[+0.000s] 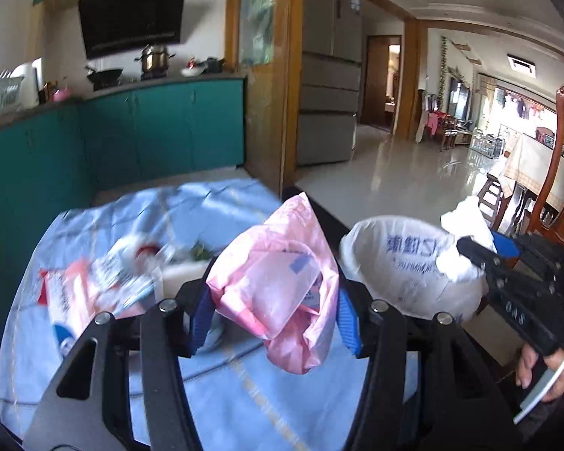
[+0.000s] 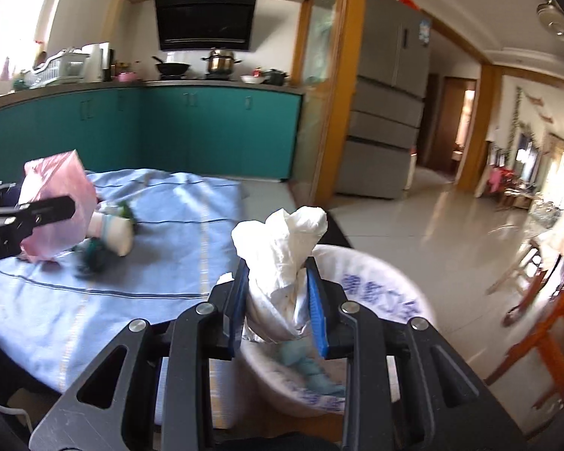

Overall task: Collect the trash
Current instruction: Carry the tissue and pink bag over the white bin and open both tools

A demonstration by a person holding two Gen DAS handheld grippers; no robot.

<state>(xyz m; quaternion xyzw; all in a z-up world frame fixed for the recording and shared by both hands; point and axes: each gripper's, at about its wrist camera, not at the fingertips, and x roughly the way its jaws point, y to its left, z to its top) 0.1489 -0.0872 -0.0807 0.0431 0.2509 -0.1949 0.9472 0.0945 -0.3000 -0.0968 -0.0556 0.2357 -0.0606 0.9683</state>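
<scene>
My left tool (image 1: 272, 314) is clamped on the soft, near-weightless pink bag (image 1: 278, 293) at lower centre, my right tool (image 2: 278, 306) on the white bag's (image 2: 282, 263) bunched neck; both crumple and slip, so I grip gathered folds.

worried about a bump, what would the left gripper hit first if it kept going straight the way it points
Probably nothing soon: the left gripper, shut on the pink plastic bag, points over the blue tablecloth toward the wooden door frame. Depth is unclear.
</scene>
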